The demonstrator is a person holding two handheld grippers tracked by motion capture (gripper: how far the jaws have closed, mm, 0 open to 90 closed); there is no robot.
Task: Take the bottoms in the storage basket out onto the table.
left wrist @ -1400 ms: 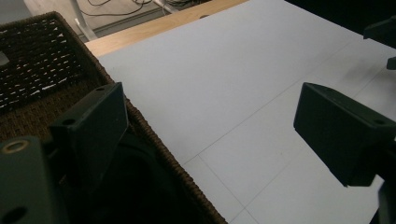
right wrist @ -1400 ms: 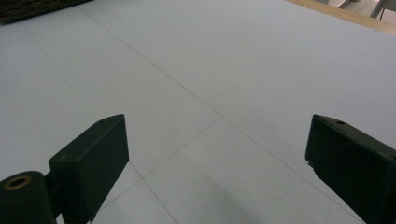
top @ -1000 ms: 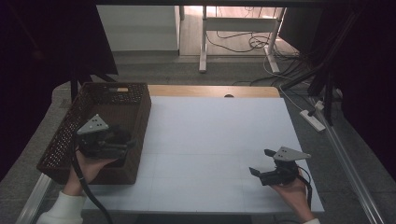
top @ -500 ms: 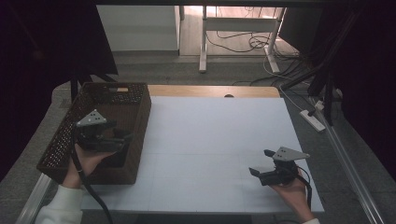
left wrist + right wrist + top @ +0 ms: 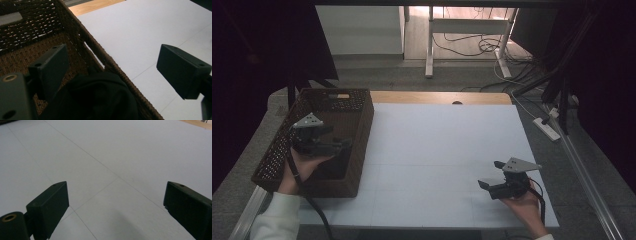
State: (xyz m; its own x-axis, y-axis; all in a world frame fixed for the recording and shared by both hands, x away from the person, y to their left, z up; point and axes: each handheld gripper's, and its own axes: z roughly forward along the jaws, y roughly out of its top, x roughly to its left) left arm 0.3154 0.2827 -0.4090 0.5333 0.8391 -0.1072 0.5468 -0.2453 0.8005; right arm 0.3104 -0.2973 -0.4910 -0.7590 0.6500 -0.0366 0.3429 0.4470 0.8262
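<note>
1. High view first: I see the table (image 5: 447, 150), covered by a white sheet with faint seams, a strip of bare wood showing along its far edge.
2. Next in size is the brown wicker basket (image 5: 357, 125), standing on the left end of the table, its long side running away from me.
3. Inside the basket, at its near end, lies a dark cloth (image 5: 100, 97). In the left gripper view I make it out as a black crumpled heap pressed up against the inner side of the basket wall (image 5: 100, 53).
4. My left gripper (image 5: 343, 146) hangs over the basket's near half, above the cloth. In its own view the jaws stand wide apart, one over the basket's woven floor, the other out past the rim over the white sheet. The cloth sits low between them, and neither jaw touches it as far as I can tell.
5. My right gripper (image 5: 491, 174) sits low over the near right corner of the table, well apart from the basket. Its jaws are spread wide too, with bare white sheet between them.
</note>
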